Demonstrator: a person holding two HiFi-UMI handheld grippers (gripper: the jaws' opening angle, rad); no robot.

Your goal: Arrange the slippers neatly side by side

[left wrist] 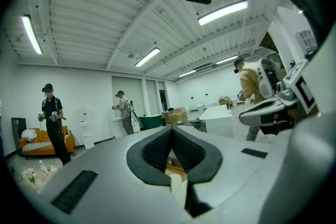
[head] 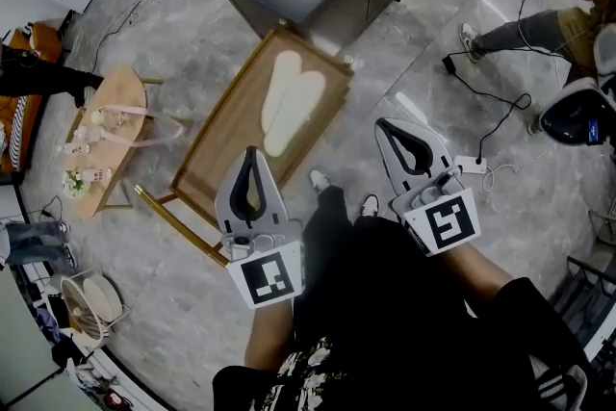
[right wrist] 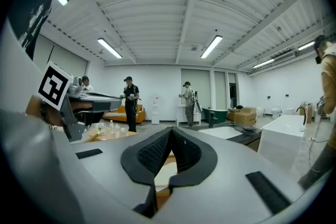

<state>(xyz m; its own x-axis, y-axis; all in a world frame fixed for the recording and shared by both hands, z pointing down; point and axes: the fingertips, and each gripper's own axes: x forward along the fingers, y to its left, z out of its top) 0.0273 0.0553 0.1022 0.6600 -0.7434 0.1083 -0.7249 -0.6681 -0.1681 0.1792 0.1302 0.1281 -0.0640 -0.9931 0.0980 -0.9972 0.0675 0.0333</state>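
Cream slippers (head: pixel 292 101) lie side by side, touching, on wooden tray (head: pixel 207 154), 12 o'clock of left gripper (head: pixel 252 152). Left gripper and right gripper (head: pixel 383 123) both closed, empty. Task looks done.

From the head, forward and steeply down onto the grey marbled floor (head: pixel 183 303), the low light-wood table with a raised rim (head: pixel 214 138), the grey plastic left gripper (head: pixel 252 151) and the grey plastic right gripper (head: pixel 383 122) close under the lens at the lower edge. From just behind each gripper's jaws, almost level along them across the room, taking in the white ribbed ceiling (left wrist: pixel 105 18). Common to all three: that table, glimpsed close beneath the jaws, and the orange sofa (left wrist: pixel 39 147). Also, at a side edge of either gripper view, the other gripper
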